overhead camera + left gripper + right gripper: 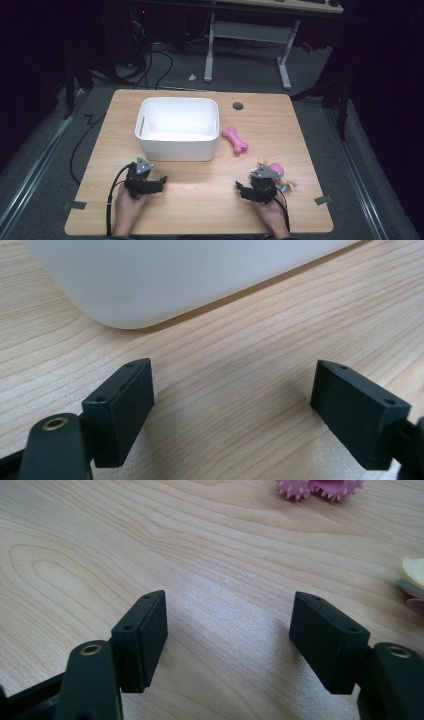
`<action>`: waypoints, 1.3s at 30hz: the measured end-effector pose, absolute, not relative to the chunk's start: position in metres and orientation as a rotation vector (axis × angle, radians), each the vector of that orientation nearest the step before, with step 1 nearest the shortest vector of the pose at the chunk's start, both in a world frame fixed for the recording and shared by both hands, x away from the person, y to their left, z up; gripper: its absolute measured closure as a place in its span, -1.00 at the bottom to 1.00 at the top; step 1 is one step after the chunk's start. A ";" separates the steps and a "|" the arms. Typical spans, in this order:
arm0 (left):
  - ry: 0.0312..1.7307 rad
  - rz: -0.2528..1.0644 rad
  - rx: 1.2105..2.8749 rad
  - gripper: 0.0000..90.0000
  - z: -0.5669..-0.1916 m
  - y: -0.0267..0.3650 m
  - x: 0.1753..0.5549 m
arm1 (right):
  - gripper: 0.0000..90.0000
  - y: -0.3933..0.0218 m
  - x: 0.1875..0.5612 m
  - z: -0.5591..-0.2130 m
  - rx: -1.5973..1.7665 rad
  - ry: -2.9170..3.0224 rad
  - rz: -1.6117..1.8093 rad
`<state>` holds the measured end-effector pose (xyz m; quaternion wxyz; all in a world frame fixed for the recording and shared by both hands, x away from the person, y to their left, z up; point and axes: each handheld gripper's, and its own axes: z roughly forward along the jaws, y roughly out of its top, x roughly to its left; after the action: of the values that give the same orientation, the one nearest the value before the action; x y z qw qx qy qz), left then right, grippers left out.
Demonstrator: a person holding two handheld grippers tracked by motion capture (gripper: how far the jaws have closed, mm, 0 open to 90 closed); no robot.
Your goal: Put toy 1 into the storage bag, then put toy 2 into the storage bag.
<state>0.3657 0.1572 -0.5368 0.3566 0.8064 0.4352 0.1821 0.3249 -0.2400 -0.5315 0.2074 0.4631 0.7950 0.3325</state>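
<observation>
One white bin point(177, 129) sits at the upper middle of the wooden table point(200, 200). One pink bone-shaped toy point(235, 140) lies right of it. One multicoloured toy point(280, 175) lies at the lower right. Two handheld grippers rest along the lower edge: the left gripper point(159, 181) and the right gripper point(241, 187).
</observation>
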 end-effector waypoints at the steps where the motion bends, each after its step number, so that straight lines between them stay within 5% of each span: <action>1: 1.123 0.469 2.084 -0.60 -0.537 0.157 0.366 | -0.31 -0.240 0.325 -0.532 1.284 2.219 0.928; 16: 1.125 0.469 2.083 -0.60 -0.537 0.157 0.366 | -0.20 -0.241 0.323 -0.529 1.314 2.210 0.937; 39: 1.120 0.466 2.085 -0.61 -0.537 0.158 0.366 | -0.07 -0.262 0.332 -0.479 1.348 2.063 1.061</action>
<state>0.3659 0.1577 -0.5367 0.3564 0.8075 0.4339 0.1806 0.3315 -0.2616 -0.4787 0.2275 0.4892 0.7489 0.3850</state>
